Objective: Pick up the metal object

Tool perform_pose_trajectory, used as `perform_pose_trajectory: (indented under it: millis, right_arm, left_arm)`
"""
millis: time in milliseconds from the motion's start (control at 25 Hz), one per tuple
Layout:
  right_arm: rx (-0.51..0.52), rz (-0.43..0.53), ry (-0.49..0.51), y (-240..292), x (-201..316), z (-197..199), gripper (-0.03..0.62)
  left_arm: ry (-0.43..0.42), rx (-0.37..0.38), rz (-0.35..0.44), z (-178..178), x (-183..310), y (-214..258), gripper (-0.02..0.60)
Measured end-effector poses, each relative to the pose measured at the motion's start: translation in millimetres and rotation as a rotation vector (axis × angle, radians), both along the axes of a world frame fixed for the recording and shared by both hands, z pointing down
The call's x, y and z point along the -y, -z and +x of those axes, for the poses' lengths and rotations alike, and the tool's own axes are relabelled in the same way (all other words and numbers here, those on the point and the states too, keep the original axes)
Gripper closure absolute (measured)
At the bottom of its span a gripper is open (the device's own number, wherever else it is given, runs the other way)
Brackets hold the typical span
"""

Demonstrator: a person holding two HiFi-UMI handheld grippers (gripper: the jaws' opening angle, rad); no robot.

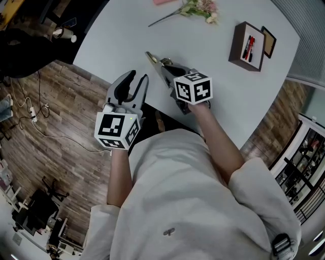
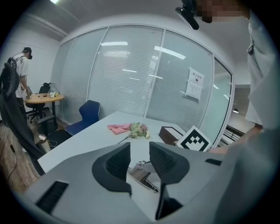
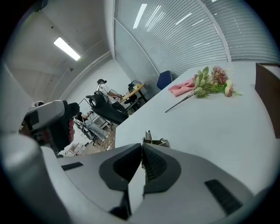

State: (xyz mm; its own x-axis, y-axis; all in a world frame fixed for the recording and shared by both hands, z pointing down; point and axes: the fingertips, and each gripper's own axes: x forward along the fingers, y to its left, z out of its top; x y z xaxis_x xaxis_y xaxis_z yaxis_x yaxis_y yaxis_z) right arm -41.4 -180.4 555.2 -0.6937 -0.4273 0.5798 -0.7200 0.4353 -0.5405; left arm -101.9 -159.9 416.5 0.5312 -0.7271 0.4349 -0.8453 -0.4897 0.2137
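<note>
The metal object (image 1: 153,61) is a slim, shiny clip-like piece over the near part of the white table (image 1: 228,91). My right gripper (image 1: 168,70) is shut on it. In the right gripper view the jaws (image 3: 142,157) pinch its thin blade, and its end (image 3: 151,141) sticks out past the fingertips. My left gripper (image 1: 137,79) hovers off the table's near-left edge, open and holding nothing. In the left gripper view its jaws (image 2: 140,159) stand apart, and the metal object (image 2: 144,177) shows through the gap beyond them.
A sprig of flowers (image 1: 200,9) and a pink cloth (image 1: 162,2) lie at the table's far side. A brown box with pens (image 1: 247,45) stands to the right. Wooden floor with cables (image 1: 45,132) lies to the left. A blue chair (image 2: 87,114) stands beyond the table.
</note>
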Motion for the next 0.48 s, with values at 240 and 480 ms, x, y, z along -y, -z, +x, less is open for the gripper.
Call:
perform_pose_trajectory:
  millis: [240, 480]
  right_arm:
    - [0.001, 0.065, -0.005, 20, -5, 9, 0.579]
    - [0.017, 0.123, -0.020, 42, -5, 19, 0.579]
  left_arm:
    - [-0.014, 0.009, 0.027, 6, -3, 11, 0.434]
    - [-0.022, 0.013, 0.054, 12, -4, 19, 0.435]
